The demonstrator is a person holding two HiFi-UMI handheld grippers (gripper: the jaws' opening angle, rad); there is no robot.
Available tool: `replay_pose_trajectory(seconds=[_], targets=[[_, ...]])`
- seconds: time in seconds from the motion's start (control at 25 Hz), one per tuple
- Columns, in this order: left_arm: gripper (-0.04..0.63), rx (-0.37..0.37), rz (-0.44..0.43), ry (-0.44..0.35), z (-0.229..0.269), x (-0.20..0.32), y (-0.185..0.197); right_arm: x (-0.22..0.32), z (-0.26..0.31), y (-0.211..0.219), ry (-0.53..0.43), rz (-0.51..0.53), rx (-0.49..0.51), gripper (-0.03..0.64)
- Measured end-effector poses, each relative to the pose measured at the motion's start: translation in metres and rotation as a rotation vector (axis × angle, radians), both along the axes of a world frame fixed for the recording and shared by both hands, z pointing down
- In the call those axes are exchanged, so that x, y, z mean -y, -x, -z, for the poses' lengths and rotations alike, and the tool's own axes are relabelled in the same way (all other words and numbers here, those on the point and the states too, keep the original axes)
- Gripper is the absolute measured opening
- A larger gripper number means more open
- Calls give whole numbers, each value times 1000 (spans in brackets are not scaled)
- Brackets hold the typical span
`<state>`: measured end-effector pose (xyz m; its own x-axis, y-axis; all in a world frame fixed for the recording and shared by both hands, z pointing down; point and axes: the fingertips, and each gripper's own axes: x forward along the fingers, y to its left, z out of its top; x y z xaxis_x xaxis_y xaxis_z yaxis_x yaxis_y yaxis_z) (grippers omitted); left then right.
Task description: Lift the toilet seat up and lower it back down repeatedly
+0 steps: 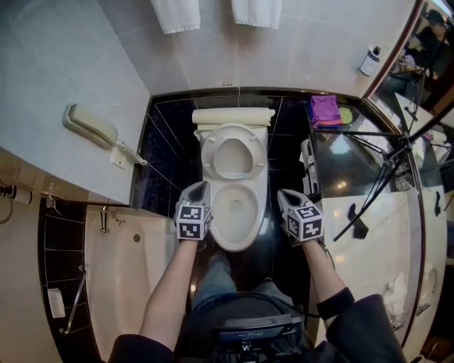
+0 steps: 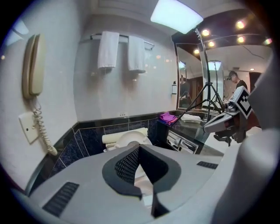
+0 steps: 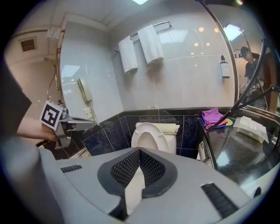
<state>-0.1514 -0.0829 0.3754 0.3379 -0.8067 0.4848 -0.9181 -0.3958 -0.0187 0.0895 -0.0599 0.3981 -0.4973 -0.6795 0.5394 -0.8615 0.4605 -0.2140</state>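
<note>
The white toilet seat [image 1: 233, 156] stands raised, leaning back against the tank [image 1: 233, 115], and the bowl [image 1: 238, 213] lies open below it. My left gripper [image 1: 201, 188] hovers by the bowl's left rim, shut and with nothing in it. My right gripper [image 1: 284, 196] hangs off the bowl's right side, also shut and empty. Neither one touches the toilet. In the left gripper view the shut gripper [image 2: 139, 148] points at the raised seat [image 2: 130, 139]. In the right gripper view the gripper [image 3: 140, 151] aims at the seat [image 3: 151, 136], with the left gripper [image 3: 65, 124] at the left.
A wall phone [image 1: 92, 126] hangs on the left, with a bathtub [image 1: 128, 269] below it. Two towels [image 1: 176, 14] hang on the far wall. A dark counter [image 1: 340, 166] on the right holds a purple cloth [image 1: 324, 108], and a tripod [image 1: 386, 174] stands over it.
</note>
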Motion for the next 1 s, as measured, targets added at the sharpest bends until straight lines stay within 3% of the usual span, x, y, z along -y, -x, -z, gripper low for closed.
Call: replay_pose_trajectory(seconds=[0.44,1.0], targets=[[0,-74,114,-47,47,-92,32,-63,38,-30,-61,-23,5,15],[0,-81,109,-52,46,-140,33,-110,23,-43,-32,-27,-59,14]])
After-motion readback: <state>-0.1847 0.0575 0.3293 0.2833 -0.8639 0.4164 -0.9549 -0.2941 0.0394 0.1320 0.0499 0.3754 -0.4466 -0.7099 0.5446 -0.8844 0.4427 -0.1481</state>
